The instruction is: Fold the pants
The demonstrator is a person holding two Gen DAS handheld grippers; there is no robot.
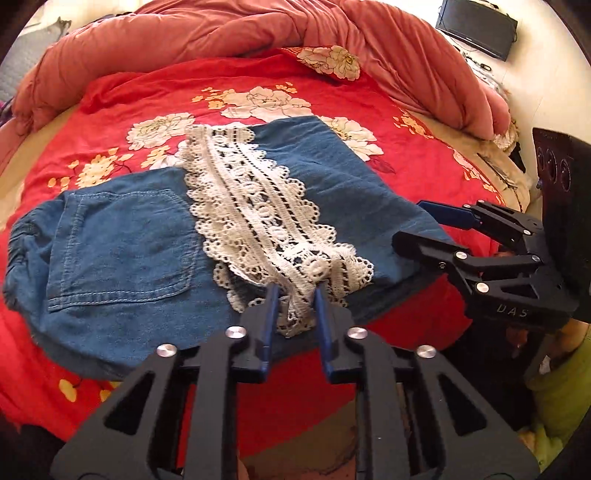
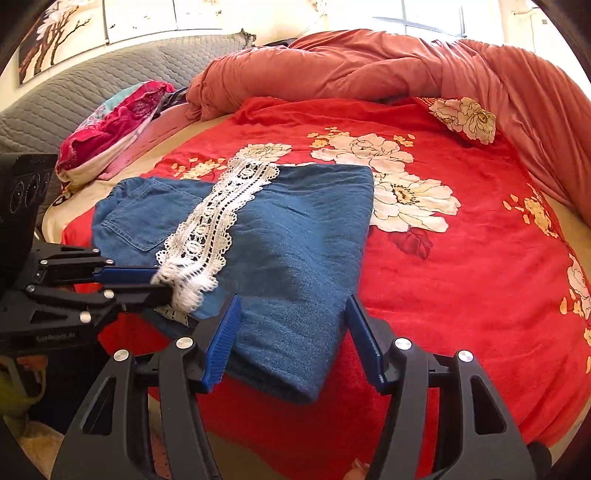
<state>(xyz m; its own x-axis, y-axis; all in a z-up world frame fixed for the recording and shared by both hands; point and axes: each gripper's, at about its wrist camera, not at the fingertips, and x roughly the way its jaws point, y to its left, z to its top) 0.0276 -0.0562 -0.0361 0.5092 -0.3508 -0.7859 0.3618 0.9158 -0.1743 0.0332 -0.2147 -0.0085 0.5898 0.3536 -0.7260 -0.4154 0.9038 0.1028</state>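
Blue denim pants (image 1: 122, 254) lie folded on the red flowered bedspread (image 1: 155, 96), back pocket up at the left. A white lace hem (image 1: 255, 206) runs across them toward me. My left gripper (image 1: 295, 291) is shut on the near end of the lace hem, also seen in the right wrist view (image 2: 162, 284). My right gripper (image 2: 291, 314) is open, its blue pads either side of the folded leg end (image 2: 291, 280), just above the near edge. It shows open at the right of the left wrist view (image 1: 410, 221).
A rumpled salmon duvet (image 2: 369, 62) is piled along the far side of the bed. A pink and red pillow (image 2: 118, 122) lies at the left by the grey quilted headboard (image 2: 92, 81). A black screen (image 1: 476, 29) stands on the wall side.
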